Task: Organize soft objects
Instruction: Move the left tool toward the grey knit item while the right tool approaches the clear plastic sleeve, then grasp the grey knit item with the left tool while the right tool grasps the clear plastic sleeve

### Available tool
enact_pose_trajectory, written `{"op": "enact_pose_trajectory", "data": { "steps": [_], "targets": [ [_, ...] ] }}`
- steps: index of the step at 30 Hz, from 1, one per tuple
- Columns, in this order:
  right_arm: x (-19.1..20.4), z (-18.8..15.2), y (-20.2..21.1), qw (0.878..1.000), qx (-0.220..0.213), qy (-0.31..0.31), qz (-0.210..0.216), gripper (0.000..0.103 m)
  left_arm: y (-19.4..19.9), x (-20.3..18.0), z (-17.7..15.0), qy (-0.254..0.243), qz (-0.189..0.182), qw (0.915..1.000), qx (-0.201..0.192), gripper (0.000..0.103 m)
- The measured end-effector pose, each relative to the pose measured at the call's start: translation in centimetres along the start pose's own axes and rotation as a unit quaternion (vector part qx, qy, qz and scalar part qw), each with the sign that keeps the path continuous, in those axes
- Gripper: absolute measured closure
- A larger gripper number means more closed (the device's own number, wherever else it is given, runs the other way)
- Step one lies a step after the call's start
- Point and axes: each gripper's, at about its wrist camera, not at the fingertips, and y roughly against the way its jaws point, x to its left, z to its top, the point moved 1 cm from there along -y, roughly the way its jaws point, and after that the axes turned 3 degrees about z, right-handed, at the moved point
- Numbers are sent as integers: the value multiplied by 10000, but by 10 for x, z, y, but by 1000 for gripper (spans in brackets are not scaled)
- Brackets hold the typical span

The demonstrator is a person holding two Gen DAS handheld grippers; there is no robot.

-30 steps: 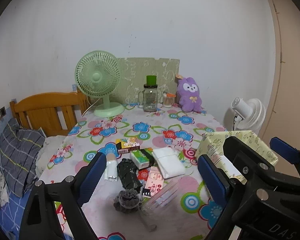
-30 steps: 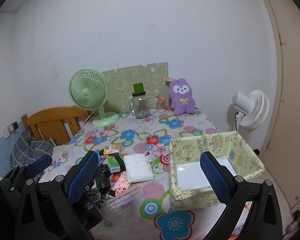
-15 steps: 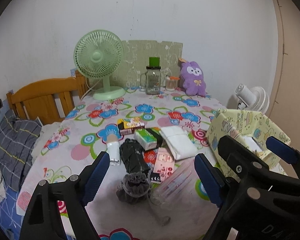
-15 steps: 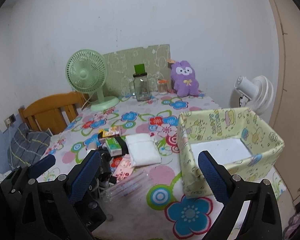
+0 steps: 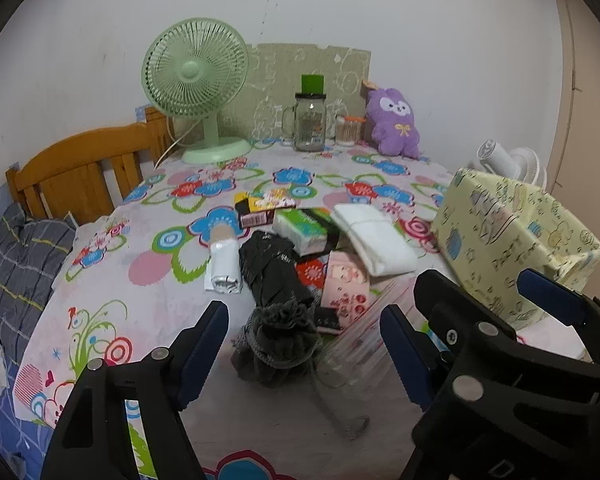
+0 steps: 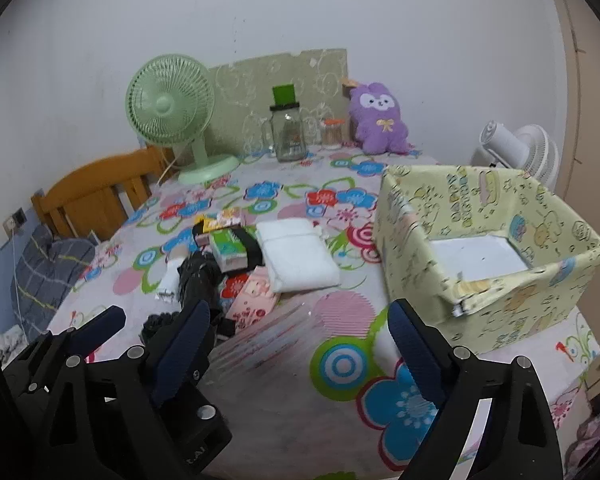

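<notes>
A dark grey mesh pouf point(image 5: 278, 340) lies on the flowered tablecloth point(image 6: 340, 364). My left gripper point(image 5: 302, 344) hovers over it, jaws closing on either side with the pads clear of it. Behind the pouf lie a black folded bundle point(image 5: 272, 268), a pink packet point(image 5: 346, 284), a green tissue pack point(image 5: 300, 228) and a white folded cloth point(image 5: 374, 236). My right gripper point(image 6: 300, 352) is open, jaws closing, with only tablecloth and a clear packet point(image 6: 268, 336) between them. A yellow fabric box point(image 6: 496, 300) stands to its right, a white sheet on its floor. A purple plush point(image 6: 378, 118) sits at the back.
At the back stand a green desk fan point(image 5: 196, 80), a glass jar with a green lid point(image 5: 310, 120) and a small orange-lidded jar point(image 5: 348, 130). A white fan point(image 6: 516, 152) stands past the table's right edge. A wooden headboard point(image 5: 80, 172) and plaid bedding point(image 5: 16, 264) lie left.
Both grippers have sunk toward the table and tipped further down, so the clutter looms larger. Both pairs of jaws stand a little narrower than before.
</notes>
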Motion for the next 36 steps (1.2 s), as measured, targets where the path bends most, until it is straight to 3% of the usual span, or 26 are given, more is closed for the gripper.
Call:
{"op": "enact_pose_trajectory", "data": {
  "steps": [5,10,20,33,36],
  "targets": [
    [6,-5,-15,9998,201,13,26,11,-11,6,-6,44,101,9998,143,31],
    [10,-9,-30,9992,394,-49,29,11,-23,12,-9,84,183,9993,310,49],
    [11,-14,-53,9972,733,-174,-33,11,-34,15,-15,-1,213,9990,380,56],
    [7,-19,-79,9903,1245,-620,-24,32,-51,17,-16,49,186,9984,531,57],
    [8,-18,-80,9906,1227,-600,-42,47,-51,16,-16,39,154,9984,550,59]
  ]
}}
